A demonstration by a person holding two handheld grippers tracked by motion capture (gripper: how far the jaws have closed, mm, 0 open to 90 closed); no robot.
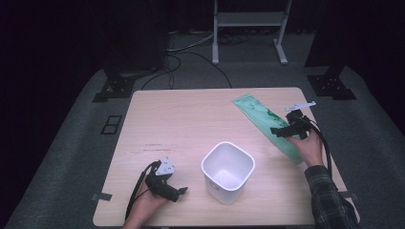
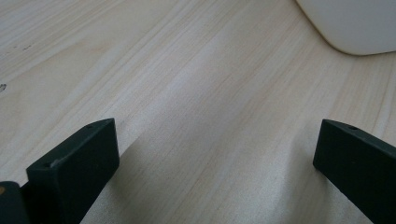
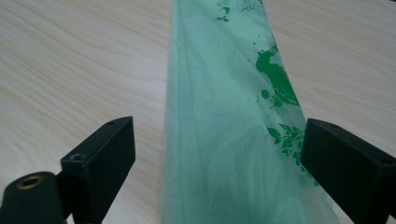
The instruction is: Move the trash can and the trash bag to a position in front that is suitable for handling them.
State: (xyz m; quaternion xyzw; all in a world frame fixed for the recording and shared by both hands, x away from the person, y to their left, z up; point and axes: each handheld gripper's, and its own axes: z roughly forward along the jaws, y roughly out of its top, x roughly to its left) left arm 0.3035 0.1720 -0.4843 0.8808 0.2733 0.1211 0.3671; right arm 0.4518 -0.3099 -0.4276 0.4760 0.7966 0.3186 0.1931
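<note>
The right gripper hangs low over a flat green plastic bag lying on the right of the wooden table, its jaws spread wide to either side of the bag and holding nothing. A white square bin stands empty at the near middle. The left gripper rests near left of the bin, jaws also wide apart and empty. This looks like the reach for the bag; next the right jaws must drop and pinch the thin film, probably to line the bin
</note>
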